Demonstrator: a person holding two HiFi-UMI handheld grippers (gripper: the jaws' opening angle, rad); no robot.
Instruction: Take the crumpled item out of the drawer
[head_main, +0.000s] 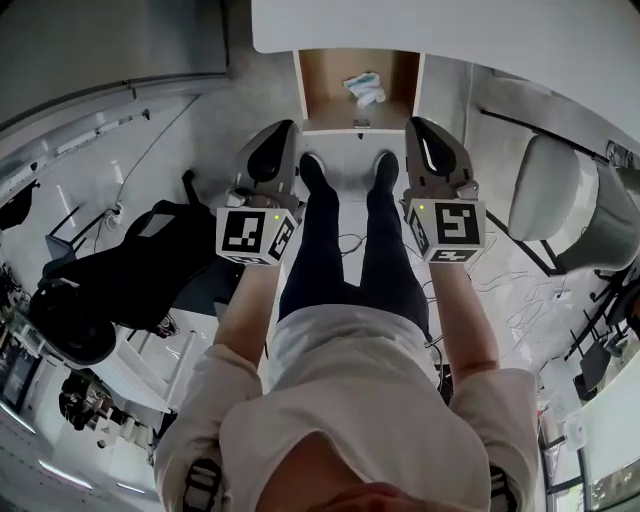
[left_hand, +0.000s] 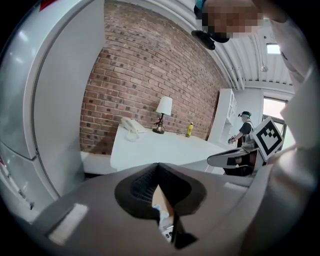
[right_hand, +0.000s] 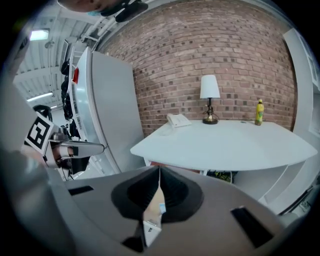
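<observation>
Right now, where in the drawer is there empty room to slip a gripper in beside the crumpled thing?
The drawer has its widest bare brown patch between its left wall and the crumpled item. There is also a thin bare strip in front of the item. The right side is tighter, because the item lies nearer the right wall.
</observation>
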